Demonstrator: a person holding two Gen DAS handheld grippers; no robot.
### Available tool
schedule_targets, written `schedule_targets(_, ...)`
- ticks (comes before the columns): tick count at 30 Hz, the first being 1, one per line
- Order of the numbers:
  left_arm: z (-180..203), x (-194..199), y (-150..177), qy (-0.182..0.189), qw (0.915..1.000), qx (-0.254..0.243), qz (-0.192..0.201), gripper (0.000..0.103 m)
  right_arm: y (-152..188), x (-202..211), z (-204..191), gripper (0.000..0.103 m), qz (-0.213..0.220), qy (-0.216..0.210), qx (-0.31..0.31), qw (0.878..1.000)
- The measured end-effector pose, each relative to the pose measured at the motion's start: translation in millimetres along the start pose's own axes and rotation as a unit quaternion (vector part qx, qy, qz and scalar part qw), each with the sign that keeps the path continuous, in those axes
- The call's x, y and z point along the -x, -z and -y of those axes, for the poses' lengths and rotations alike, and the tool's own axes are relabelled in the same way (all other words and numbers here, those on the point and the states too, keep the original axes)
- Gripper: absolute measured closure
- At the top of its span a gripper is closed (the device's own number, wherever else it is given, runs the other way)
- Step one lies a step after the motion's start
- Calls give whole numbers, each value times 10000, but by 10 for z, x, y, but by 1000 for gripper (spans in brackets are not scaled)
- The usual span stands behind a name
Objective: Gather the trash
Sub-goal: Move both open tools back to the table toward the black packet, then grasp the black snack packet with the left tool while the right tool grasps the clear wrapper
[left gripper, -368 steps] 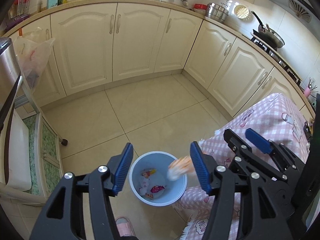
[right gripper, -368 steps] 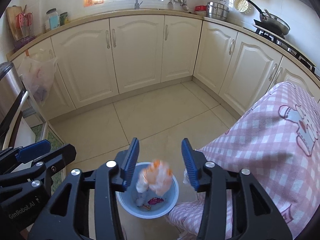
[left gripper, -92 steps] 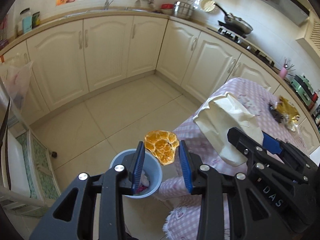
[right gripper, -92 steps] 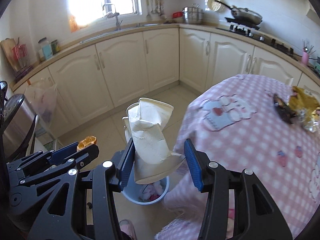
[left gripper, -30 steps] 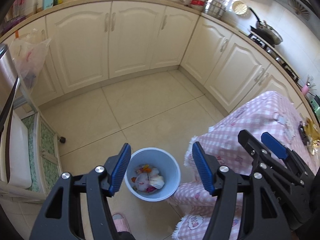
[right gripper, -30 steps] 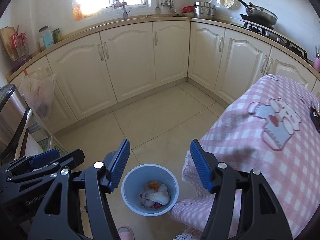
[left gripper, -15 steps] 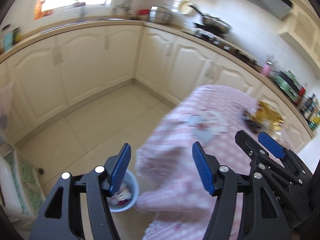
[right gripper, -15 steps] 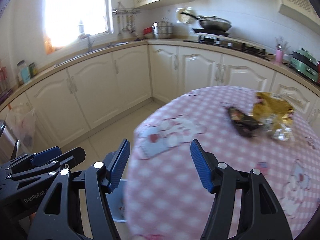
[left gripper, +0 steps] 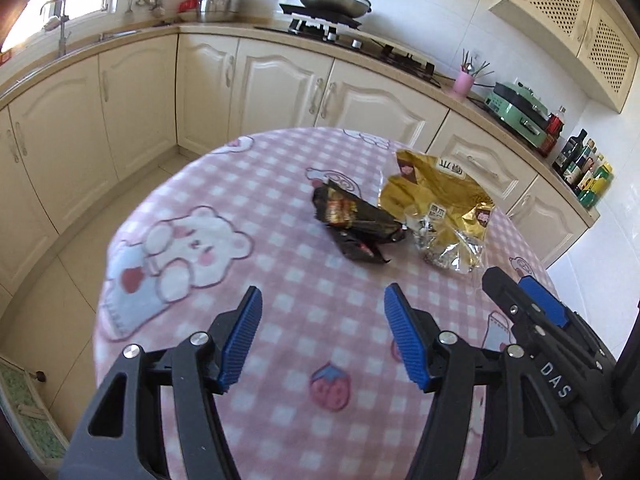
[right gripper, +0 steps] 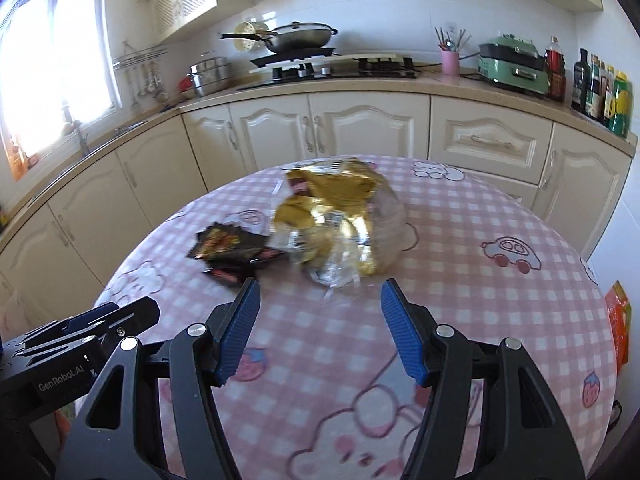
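Nearest the cameras, the left gripper [left gripper: 323, 334] and the right gripper [right gripper: 319, 328] hover over a round table [left gripper: 280, 420] draped in a pink checked cloth, both with blue pads spread apart and nothing between them. Farther along the tabletop lie dark crumpled snack wrappers [left gripper: 356, 224], touching a crumpled gold foil bag [right gripper: 340, 224] just beside them. Beyond the table, cream kitchen cabinets [right gripper: 360, 128] curve beneath a counter holding a frying pan [left gripper: 334, 0].
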State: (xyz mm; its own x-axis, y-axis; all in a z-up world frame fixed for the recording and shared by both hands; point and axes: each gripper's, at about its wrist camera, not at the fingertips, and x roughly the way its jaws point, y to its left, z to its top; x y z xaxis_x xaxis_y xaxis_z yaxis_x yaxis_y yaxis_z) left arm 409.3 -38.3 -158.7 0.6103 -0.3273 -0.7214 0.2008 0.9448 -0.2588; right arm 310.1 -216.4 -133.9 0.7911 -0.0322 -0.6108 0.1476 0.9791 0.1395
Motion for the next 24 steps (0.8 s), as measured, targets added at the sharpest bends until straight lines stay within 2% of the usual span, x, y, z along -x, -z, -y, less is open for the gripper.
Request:
schedule_targets(9,188,-468,-209,53,9998,96,-175,41,-184,-377,194,43,-272,-22,-90,9996)
schedule_targets(11,206,-567,-236,3,9997,109,-232,54,-199,-463,202,43,-382,-35,-112,9992)
schedule_targets(15,200,-717,-269,22,9994,130,-307,63,-208,-549,241,44,-515,-143,-210,9983)
schedule_targets(17,205,-749,-286,65,9994,140,-305,71,-213,-581,272,48,-570,-215,-286,9977)
schedule_targets(21,237,-761,-297,36,9996,68,-264,77,-207,-605,281,72,-642,-303,-318,9970)
schedule_targets(22,222,-754,-291,27,9996,91,-255,82,-205,-597,281,79,-639,-324,-317,9969)
schedule_targets(24,193,-733,-291,101,9995,142,-256,85,-201,-584,279,85,-625,-344,-306,9970)
